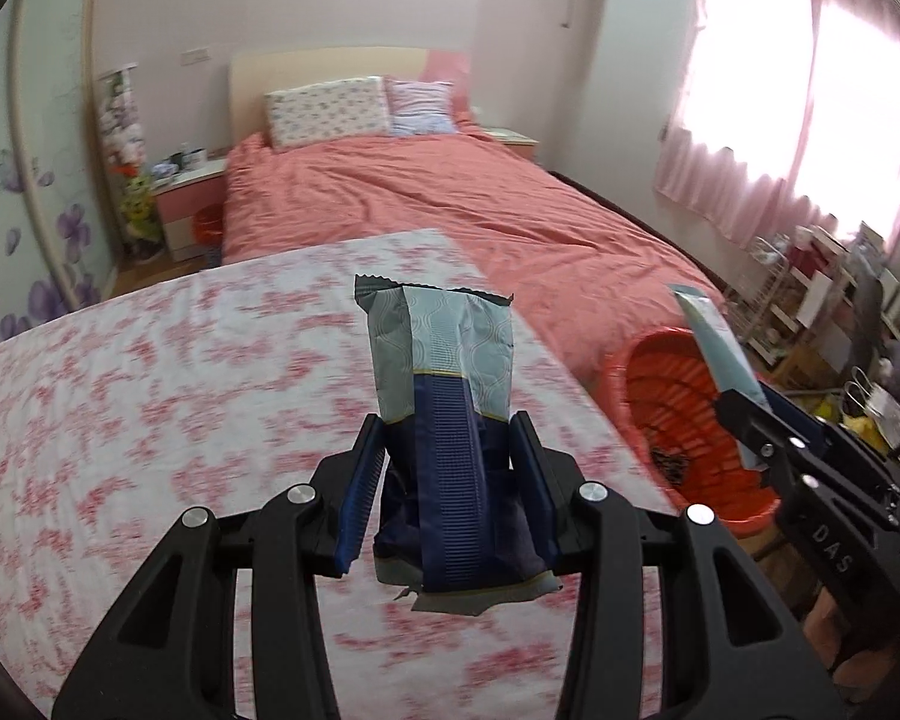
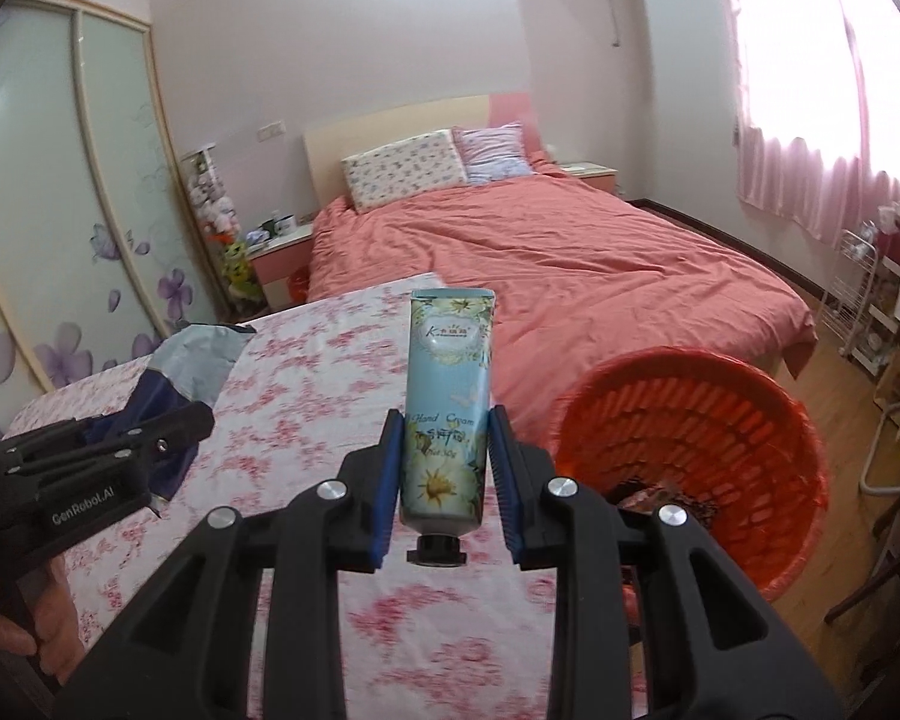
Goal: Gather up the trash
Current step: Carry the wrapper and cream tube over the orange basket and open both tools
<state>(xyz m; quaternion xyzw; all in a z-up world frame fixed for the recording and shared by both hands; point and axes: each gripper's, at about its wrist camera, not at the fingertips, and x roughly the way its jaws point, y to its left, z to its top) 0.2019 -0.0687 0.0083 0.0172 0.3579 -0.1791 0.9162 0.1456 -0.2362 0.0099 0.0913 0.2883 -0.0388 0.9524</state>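
Tools both loaded: your left tool [image 1: 453, 468] grips a blue-and-grey snack wrapper [image 1: 444, 384], held up above the floral tabletop [image 1: 150, 360]. Your right tool [image 2: 444, 468] clamps a hand cream tube [image 2: 450, 396], cap toward you, near the tabletop's right edge. Just off that edge sits the orange basket [image 2: 750, 420].
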